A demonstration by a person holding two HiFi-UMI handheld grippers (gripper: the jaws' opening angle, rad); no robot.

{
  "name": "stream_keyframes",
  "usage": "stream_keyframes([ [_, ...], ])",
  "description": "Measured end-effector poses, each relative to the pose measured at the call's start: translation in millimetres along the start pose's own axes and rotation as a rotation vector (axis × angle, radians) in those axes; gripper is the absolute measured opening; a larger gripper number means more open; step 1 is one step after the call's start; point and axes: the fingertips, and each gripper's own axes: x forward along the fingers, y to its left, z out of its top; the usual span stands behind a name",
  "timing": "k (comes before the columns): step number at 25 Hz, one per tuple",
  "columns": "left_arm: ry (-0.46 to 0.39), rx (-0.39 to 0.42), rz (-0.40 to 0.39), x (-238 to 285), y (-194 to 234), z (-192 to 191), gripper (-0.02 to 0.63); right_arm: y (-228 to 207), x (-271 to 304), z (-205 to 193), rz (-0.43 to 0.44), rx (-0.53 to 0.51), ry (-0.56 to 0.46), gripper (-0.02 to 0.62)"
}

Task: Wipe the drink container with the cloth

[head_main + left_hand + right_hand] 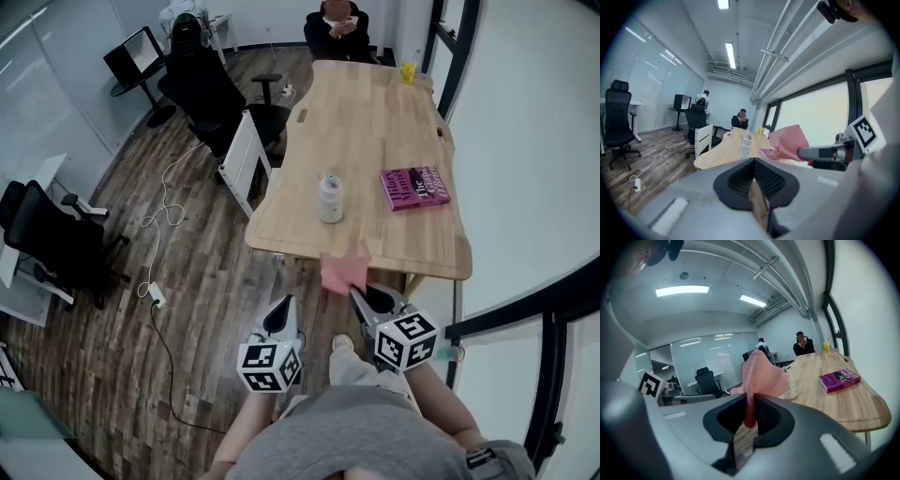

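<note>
The drink container (330,199), a pale bottle with a cap, stands upright near the left side of the wooden table (375,122). It also shows in the left gripper view (746,144) and the right gripper view (790,386). A pink cloth (345,269) hangs over the table's near edge, pinched by my right gripper (359,295), which is shut on it (750,416). The cloth stands up from the jaws (759,373). My left gripper (284,305) is shut with nothing in it (752,180), short of the table and left of the cloth (787,140).
A magenta book (414,187) lies right of the bottle. A yellow cup (407,71) stands at the far end, where a person (337,28) sits. Black office chairs (211,89) and a white panel (246,159) stand left of the table. Cables (159,281) trail on the wood floor.
</note>
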Motion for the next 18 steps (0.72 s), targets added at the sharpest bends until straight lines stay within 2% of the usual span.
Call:
stream_keyframes([
  [18,-0.027,-0.03,0.051,136.0,20.9,52.2,0.0,-103.0,90.7,77.3,0.051,0.0,-0.022,0.043],
])
